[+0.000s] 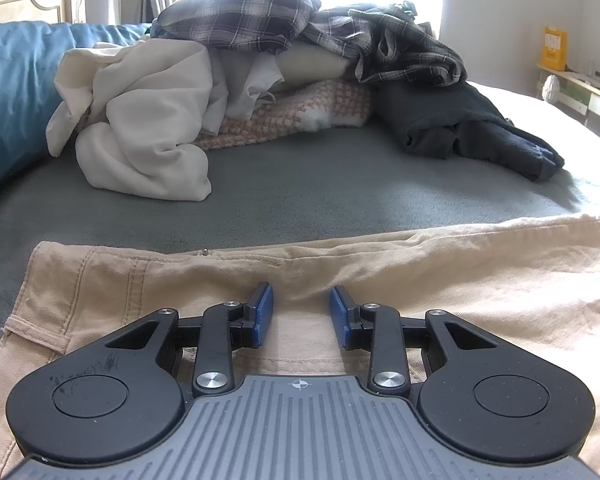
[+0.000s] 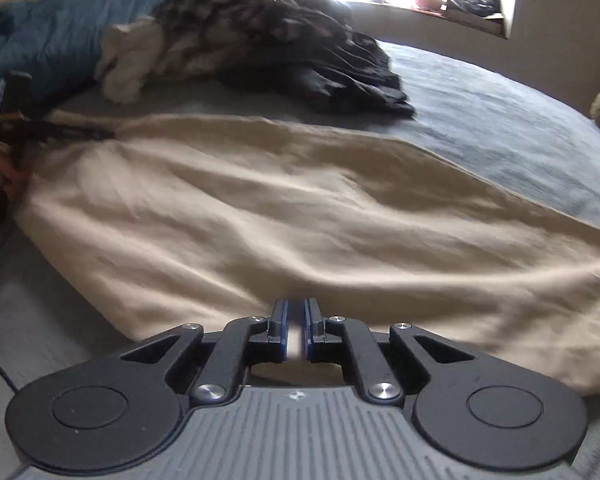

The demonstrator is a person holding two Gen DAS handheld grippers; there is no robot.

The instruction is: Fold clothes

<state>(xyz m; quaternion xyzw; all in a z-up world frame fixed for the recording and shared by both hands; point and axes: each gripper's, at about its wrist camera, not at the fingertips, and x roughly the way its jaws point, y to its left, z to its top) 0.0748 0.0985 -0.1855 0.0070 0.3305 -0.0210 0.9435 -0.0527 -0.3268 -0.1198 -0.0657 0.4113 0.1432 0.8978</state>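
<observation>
the tan trousers (image 2: 284, 216) lie spread out flat on the grey bed (image 1: 300, 184), most likely so they can be folded. in the left wrist view they fill the bottom of the frame, with the waistband and a belt loop at the lower left.

the left gripper (image 1: 301, 314) sits low over the waist part. its blue pads stand apart, released, with tan cloth seen in the gap between them. they do not look like they pinch it. it may be there to keep that end in place.

the right gripper (image 2: 296, 330) is at the bottom middle of its frame, at the near edge of the trousers. it is clenched almost tight, and a thin bit of pale cloth seems to sit between the pads, though the picture is blurry.

a pile of other clothes (image 1: 260, 64) waits at the top of the frame, well apart from both.
</observation>
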